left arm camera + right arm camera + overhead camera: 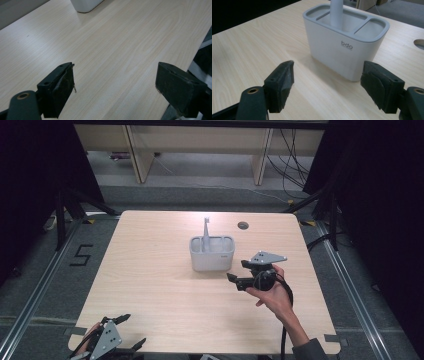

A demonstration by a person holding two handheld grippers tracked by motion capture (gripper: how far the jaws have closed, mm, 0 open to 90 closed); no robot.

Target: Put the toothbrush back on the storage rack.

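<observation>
**White caddy at mid-table, both claws released**

We see a white caddy [212, 254] standing upright near the middle of the pale wood-grain table [150, 285], a little toward its far edge. It is an oblong plastic box with rounded corners and a grey rim. In the right gripper view its top is split by thin walls into compartments: a wide middle one and a smaller one at each end. Small grey lettering reads "bdo" on the side wall facing us [347, 45]. A white toothbrush-like stick [206, 232] stands upright in the caddy, rising well above the rim; in the right gripper view its stem [336, 13] comes up from the middle compartment.

Our right claw [239, 272] hovers just beside the caddy on its right, jaws spread wide and holding nothing; in its own view the caddy sits between and beyond the two black jaws, apart from both.

Our left claw [129, 330] rests at the near left corner of the table, well apart from the caddy, its jaws likewise released and empty. In the left gripper view, a corner of the caddy [86, 5] shows at the top edge.

A round cable hole [243, 225] lies in the table behind the caddy.
</observation>
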